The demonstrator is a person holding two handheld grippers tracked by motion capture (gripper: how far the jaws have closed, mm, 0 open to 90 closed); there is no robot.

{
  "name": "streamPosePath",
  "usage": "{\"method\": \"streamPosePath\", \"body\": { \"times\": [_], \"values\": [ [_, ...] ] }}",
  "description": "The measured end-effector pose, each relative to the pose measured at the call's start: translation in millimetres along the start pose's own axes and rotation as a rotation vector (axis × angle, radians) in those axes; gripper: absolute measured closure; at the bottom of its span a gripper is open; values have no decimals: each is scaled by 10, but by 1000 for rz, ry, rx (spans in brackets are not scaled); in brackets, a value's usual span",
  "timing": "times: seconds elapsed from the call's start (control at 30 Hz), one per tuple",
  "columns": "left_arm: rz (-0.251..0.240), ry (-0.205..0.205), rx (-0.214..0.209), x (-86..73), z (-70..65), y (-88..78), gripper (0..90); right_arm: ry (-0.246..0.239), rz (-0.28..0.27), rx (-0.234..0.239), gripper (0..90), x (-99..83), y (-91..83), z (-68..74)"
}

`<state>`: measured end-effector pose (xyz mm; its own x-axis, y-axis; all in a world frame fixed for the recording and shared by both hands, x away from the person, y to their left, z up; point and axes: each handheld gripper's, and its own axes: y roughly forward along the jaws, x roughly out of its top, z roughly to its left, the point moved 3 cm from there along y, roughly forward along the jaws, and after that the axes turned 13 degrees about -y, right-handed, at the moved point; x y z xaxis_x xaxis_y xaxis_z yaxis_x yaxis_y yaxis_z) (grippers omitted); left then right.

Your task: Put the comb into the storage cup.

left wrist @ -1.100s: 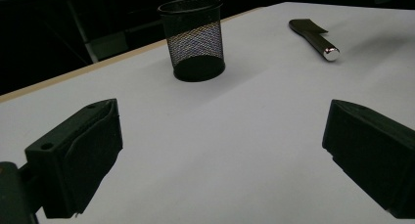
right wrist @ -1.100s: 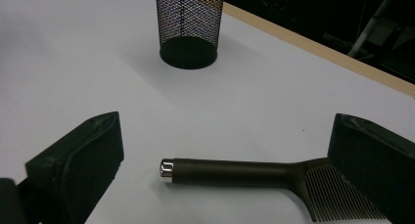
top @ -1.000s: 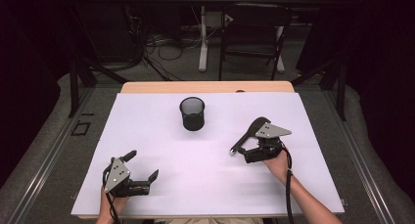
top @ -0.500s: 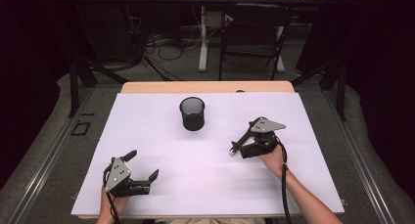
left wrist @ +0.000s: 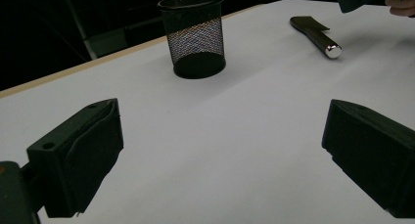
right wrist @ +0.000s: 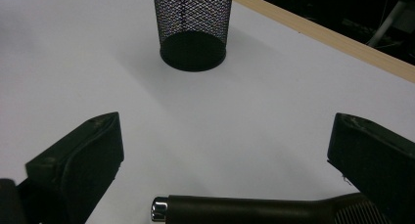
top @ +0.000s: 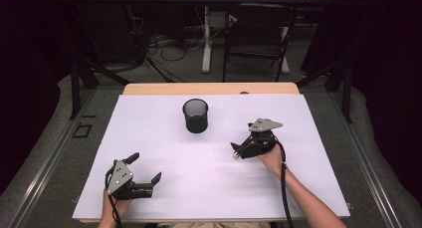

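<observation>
While the right gripper [top: 238,151] hung released over the tool [left wrist: 315,34] right of the cup [top: 195,115], it needed to drop squarely around the handle before clenching; the left gripper [top: 144,174] sat released.

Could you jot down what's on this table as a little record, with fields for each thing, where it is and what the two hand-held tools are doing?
Surface: white table top
Container: black mesh cup, upright, toward the far middle
Tool on table: dark-handled implement with a shiny end cap, lying flat
Right gripper: jaws wide open, low over the implement, which lies between them
Left gripper: jaws open, holding nothing, at the near left
Likely next step: right gripper probably closes on the handle
</observation>
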<state>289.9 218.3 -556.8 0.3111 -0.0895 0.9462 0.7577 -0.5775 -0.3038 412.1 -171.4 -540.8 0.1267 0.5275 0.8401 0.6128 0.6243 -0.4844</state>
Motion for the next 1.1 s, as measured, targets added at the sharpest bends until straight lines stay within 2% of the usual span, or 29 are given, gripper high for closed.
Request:
{"method": "streamPosePath", "body": {
  "times": [0.07,0.13,0.17,0.23,0.3,0.33,0.37,0.4,0.6,0.63,0.73,0.9,1.1],
  "values": [
    [1,4,1,0,0,-1,19,-1,2,-2,24,2,7,-2],
    [0,3,-1,2,-2,-1,19,-3,11,2,84,1,22,-3],
    [0,3,-1,2,-3,-1,20,-2,15,2,151,0,31,-1],
    [3,4,-1,1,0,4,20,-6,33,9,199,-6,59,13],
    [7,7,-1,-2,-3,7,21,-15,51,16,347,-14,85,31],
    [4,8,0,-1,-4,5,21,-22,58,26,378,-18,96,47],
    [2,8,-1,2,-7,4,22,-29,67,36,504,-23,103,58],
    [1,8,0,3,-8,2,22,-38,72,49,569,-27,109,69],
    [3,9,-4,1,-7,3,25,-68,103,70,873,-45,139,123],
    [2,9,-4,1,-6,4,25,-71,109,65,900,-48,146,128],
    [5,10,-4,-1,-5,7,26,-79,132,67,900,-61,163,148],
    [4,15,-3,3,-11,9,27,-120,167,73,900,-87,203,192],
    [6,18,-6,1,-12,13,29,-131,200,88,900,-106,238,239]
  ]
}}
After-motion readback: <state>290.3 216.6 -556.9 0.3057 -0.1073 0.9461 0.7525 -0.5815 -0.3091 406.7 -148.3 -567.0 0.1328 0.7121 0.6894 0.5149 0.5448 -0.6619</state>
